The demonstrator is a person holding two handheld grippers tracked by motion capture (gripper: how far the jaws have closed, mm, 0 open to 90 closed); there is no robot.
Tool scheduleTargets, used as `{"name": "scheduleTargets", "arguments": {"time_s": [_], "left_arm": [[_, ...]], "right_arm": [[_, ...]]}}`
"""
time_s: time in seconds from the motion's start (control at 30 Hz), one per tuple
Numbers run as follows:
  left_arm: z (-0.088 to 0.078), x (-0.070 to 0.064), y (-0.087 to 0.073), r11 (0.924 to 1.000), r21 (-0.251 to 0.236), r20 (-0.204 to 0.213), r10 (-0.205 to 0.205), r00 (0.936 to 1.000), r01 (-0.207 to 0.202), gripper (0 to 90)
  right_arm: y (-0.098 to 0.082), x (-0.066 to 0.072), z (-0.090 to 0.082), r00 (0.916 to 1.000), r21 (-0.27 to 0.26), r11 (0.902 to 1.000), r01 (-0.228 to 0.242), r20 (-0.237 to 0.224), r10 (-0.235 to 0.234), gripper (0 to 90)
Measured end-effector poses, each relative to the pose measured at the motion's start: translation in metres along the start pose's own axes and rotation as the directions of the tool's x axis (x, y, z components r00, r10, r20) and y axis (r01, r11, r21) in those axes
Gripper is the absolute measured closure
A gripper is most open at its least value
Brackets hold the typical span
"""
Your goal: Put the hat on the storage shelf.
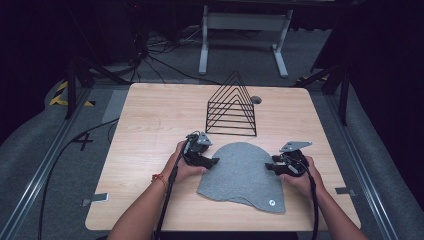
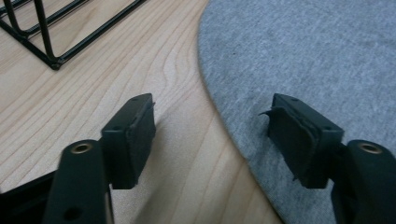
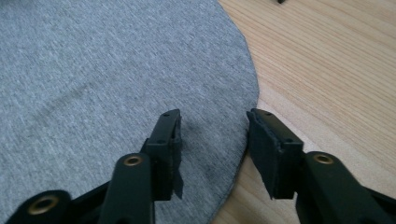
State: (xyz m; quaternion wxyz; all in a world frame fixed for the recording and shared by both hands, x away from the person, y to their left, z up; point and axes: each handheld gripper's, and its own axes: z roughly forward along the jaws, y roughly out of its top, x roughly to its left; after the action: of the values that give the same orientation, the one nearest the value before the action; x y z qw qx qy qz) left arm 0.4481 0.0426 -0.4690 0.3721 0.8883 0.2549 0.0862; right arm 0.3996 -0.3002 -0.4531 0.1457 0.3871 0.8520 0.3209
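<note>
Grey beanie (image 1: 243, 175) flat on wooden table (image 1: 150, 130), near front edge, rounded crown toward far side. Black wire rack (image 1: 231, 107) behind it, well apart, slots hold nothing.

Left gripper (image 1: 212, 161) at beanie's left edge: jaws released, edge between them, one pad over wood, other over fabric.

Right gripper (image 1: 271, 166) at right edge: jaws apart, straddling hem, not pressing on fabric.

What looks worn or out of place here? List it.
The pads on the fingers look worn: on the left gripper one pad is frayed and peeling at its edge, and a torn flap hangs from a pad on the right gripper. The grey hat lies flat, the wire rack upright.
</note>
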Motion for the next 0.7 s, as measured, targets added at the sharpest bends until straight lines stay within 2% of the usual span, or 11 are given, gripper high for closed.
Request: {"name": "scheduleTargets", "arguments": {"time_s": [0.03,0.1,0.13,0.2,0.3,0.4,0.5,0.6,0.7], "left_arm": [[-0.001,0.0,0.001,0.9999,0.004,0.007,0.012,0.9999,-0.012,36.4],[-0.002,-0.003,0.0,1.0,-0.002,0.032,0.002,0.9995,-0.002,48.3],[-0.003,-0.003,0.001,0.9998,0.005,0.045,0.019,0.9988,-0.019,55.1],[-0.002,-0.004,0.0,0.9998,-0.013,0.08,-0.014,0.9967,0.015,67.7],[-0.001,-0.001,-0.002,0.9993,-0.023,0.112,-0.027,0.9933,0.03,83.0],[-0.001,0.002,-0.002,0.9987,-0.024,0.13,-0.041,0.9907,0.045,85.9],[-0.001,0.0,-0.001,0.9988,-0.018,0.118,-0.043,0.9921,0.045,86.4],[-0.004,0.002,-0.001,0.9953,-0.065,0.117,-0.064,0.991,0.072,86.5],[-0.01,0.001,0.002,0.9925,-0.104,0.102,-0.054,0.9933,0.065,86.6]], "right_arm": [[0.0,0.0,0.0,1.0,-0.001,1.0,0.002,-0.004,-0.002,60.7],[0.0,0.001,0.0,0.9999,-0.006,1.0,-0.001,-0.011,0.0,68.4],[0.0,0.001,0.001,0.9998,-0.011,0.9999,-0.005,-0.021,0.005,71.2],[0.0,0.0,0.001,0.999,-0.016,0.9996,-0.025,-0.038,0.025,77.4],[-0.002,-0.001,0.002,0.9975,-0.031,0.9987,-0.041,-0.058,0.039,82.8],[-0.002,-0.003,0.003,0.9963,-0.041,0.9976,-0.055,-0.068,0.052,84.4],[-0.002,-0.002,0.002,0.9971,-0.047,0.9977,-0.048,-0.062,0.045,85.2],[0.0,0.0,-0.002,0.9978,-0.073,0.9965,-0.041,-0.055,0.037,85.4],[0.004,0.0,-0.01,0.9984,-0.108,0.9937,-0.03,-0.051,0.024,85.5]]}}
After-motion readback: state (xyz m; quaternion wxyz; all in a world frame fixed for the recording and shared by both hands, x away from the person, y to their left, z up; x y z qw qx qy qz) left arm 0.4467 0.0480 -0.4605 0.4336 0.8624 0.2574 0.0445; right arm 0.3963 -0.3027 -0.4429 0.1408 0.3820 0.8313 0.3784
